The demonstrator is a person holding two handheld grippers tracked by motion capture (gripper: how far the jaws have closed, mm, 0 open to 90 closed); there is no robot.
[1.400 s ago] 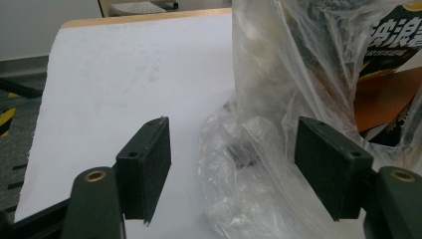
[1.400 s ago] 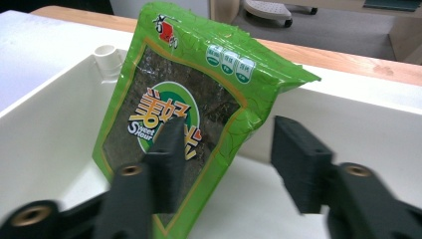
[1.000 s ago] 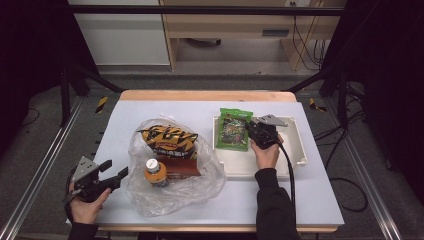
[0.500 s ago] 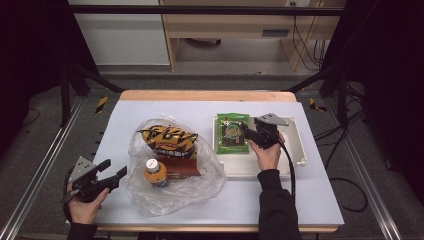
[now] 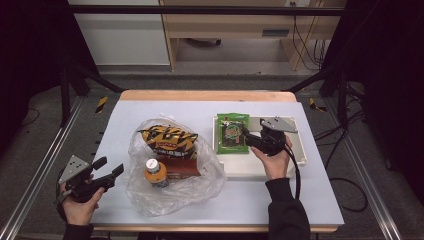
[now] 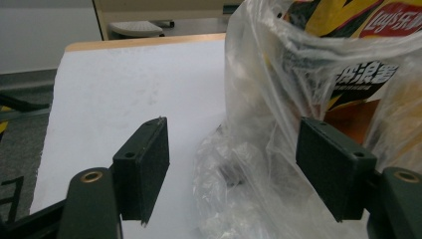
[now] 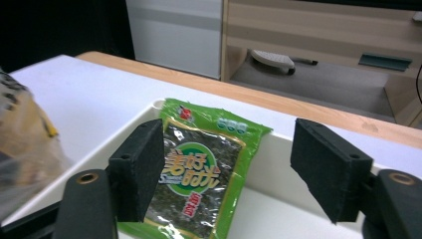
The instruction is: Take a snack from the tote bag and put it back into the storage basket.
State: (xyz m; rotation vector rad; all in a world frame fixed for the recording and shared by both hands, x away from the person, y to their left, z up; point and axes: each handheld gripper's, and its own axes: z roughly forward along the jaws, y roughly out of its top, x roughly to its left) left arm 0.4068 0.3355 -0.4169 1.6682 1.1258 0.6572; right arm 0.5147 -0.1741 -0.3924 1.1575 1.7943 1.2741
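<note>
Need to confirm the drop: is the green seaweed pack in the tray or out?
In: the green seaweed pack lies flat inside the white tray, at its left end.

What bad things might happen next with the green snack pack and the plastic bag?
The green snack pack lies in the white tray below the right gripper's just-opened jaws; a careless swing might nudge it. The left gripper waits open beside the thin plastic bag; grabbing there could tear it or tip the orange bottle.

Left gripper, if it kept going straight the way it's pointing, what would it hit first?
Most likely the clear plastic bag. The left gripper has open tongs aimed at the bag's crumpled edge, with the chips packet inside it farther back. Depth is hard to judge.
</note>
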